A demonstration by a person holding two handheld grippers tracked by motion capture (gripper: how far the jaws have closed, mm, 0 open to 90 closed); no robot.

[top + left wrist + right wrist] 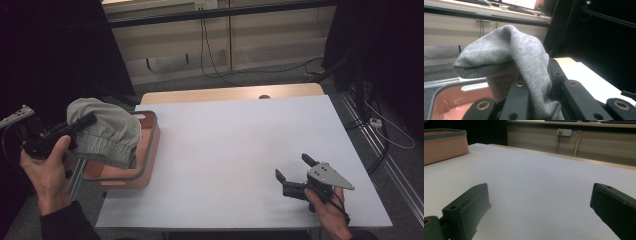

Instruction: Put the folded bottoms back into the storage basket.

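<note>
While it hangs limp over the pink basket (148,172) at nine o'clock, the grey sock (107,132) looks light, soft and floppy, best pinched at its ribbed cuff; the left gripper (85,121) clamps it, and the right gripper (295,171) rests wide apart at five o'clock on the tabletop (235,145).

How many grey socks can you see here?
1. A grey sock is pinched in the left gripper, held above the pink basket at the table's left edge. More could lie hidden in the basket beneath it.
</note>
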